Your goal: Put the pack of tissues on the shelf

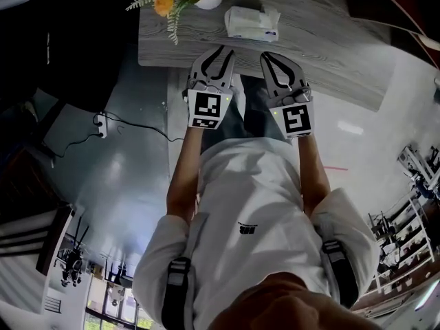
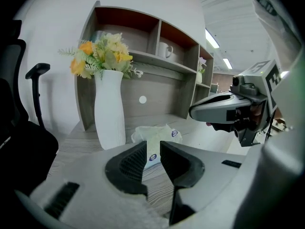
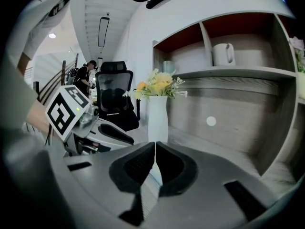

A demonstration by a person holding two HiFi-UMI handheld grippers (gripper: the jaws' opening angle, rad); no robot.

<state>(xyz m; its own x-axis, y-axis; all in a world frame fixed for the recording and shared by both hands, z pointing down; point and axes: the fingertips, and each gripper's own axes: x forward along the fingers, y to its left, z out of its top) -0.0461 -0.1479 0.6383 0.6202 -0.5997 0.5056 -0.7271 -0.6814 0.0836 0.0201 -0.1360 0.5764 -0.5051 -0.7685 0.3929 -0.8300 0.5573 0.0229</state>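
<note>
The pack of tissues (image 1: 251,24) is white and soft, and it lies on the grey wood desk (image 1: 323,67) to the right of the flowers. In the left gripper view the pack of tissues (image 2: 155,136) is just beyond the jaws. My left gripper (image 1: 219,51) hovers over the desk's near edge, short of the pack, its jaws a little apart with nothing between them (image 2: 152,149). My right gripper (image 1: 270,56) is beside it, jaws closed tip to tip on nothing (image 3: 155,149). The shelf (image 2: 162,61) stands at the back of the desk.
A white vase of yellow and orange flowers (image 2: 109,109) stands left of the pack. A white mug (image 3: 222,54) sits in an upper shelf compartment. A black office chair (image 3: 114,99) is left of the desk. A power strip with cable (image 1: 102,123) lies on the floor.
</note>
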